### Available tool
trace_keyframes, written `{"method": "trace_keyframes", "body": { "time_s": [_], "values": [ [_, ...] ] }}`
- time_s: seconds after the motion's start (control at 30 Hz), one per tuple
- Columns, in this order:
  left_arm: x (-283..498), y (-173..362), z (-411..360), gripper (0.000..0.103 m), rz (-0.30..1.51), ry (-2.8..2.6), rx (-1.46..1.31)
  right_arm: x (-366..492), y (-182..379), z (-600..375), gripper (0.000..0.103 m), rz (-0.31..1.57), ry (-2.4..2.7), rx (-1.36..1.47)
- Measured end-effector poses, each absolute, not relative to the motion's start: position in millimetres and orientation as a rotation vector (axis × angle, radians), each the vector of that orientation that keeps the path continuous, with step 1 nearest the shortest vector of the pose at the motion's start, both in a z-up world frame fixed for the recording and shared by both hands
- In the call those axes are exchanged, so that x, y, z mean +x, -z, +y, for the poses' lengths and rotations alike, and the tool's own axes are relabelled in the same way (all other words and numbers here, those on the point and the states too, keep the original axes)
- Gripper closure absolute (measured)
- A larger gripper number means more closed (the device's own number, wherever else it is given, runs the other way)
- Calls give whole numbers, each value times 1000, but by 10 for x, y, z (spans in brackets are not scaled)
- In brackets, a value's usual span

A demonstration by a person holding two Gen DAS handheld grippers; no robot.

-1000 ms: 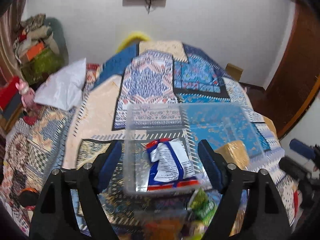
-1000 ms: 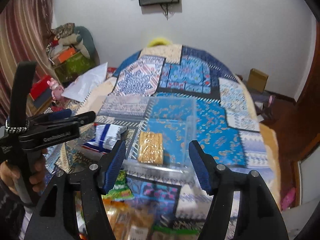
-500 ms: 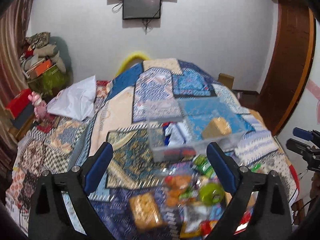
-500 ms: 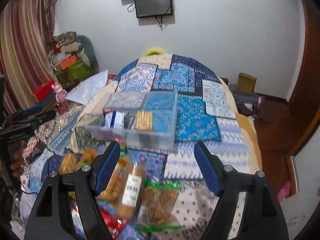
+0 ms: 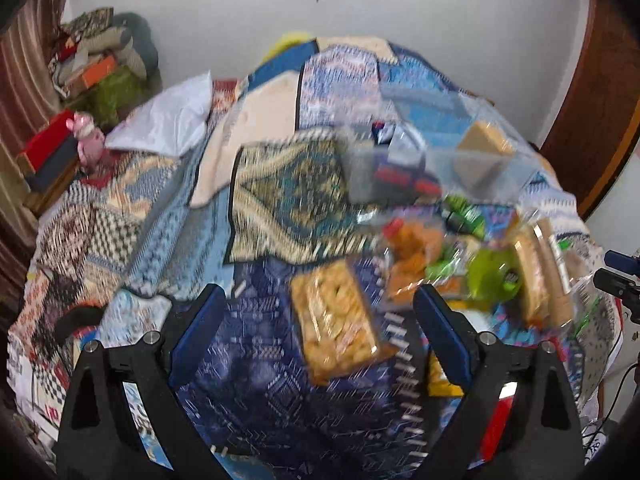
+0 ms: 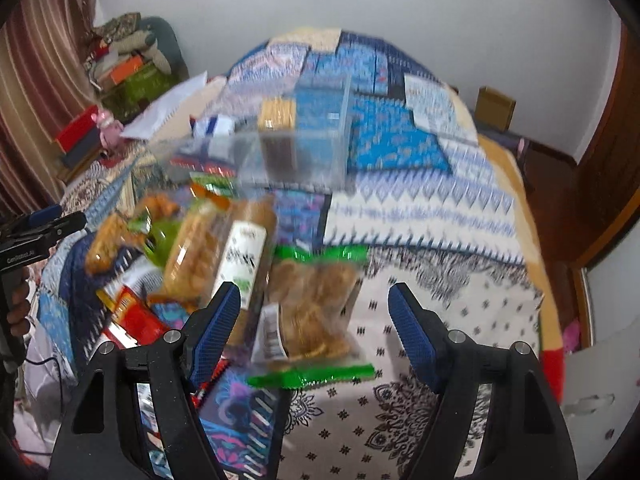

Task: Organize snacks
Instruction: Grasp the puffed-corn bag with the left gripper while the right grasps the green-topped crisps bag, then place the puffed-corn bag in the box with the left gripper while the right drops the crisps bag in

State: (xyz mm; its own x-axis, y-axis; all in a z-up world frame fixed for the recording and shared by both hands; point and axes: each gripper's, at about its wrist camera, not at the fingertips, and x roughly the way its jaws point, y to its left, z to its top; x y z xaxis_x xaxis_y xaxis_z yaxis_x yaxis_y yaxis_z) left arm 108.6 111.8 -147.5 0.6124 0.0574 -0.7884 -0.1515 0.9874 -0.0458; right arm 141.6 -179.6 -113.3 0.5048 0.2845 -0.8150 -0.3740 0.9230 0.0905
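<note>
Clear plastic bin (image 6: pixel 296 148) mid-bed, snack pile (image 6: pixel 208 256) before it

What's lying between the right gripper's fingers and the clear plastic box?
In the right wrist view, a green-sealed bag of brown snacks and patterned bedspread separate the right gripper from the box.

The bed (image 6: pixel 460 304) offers bare quilt on its right half, a broad open stretch beside and beyond the snack pile (image 6: pixel 192 256), where a gripper could pass freely. The pile crowds the near middle, packets lying against and over one another, leaving little room between them. A clear bin (image 6: pixel 296 148) stands just behind the pile and blocks the straight way further up the bed. Left of the pile, in the left wrist view, the dark blue quilt patch (image 5: pixel 256 360) lies bare beside a single cracker packet (image 5: pixel 340 320).
</note>
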Motion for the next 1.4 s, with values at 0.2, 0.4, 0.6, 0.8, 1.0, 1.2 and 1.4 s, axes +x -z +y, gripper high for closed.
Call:
{"method": "trace_keyframes", "body": {
  "time_s": [0.2, 0.4, 0.6, 0.8, 1.0, 1.2, 1.4],
  "values": [
    [1150, 1705, 1140, 9, 950, -116, -139, 1451, 1370, -1819, 29, 1030, -398, -74],
    [1266, 1836, 1173, 24, 966, -112, -185, 1484, 1505, -1798, 30, 1068, -403, -52],
    [1343, 1984, 1217, 41, 1002, -100, -241, 1529, 1603, -1813, 44, 1099, -427, -9],
    [1327, 1920, 1162, 55, 983, -93, -220, 1519, 1571, -1797, 57, 1075, -437, -23],
    [1276, 1779, 1159, 57, 959, -92, -216, 1527, 1495, -1881, 60, 1050, -413, -21],
    [1231, 1485, 1178, 57, 892, -94, -210, 1506, 1245, -2013, 61, 985, -388, -12],
    [1283, 1162, 1133, 57, 818, -84, -204, 1536, 914, -1989, 61, 889, -401, -5]
  ]
}}
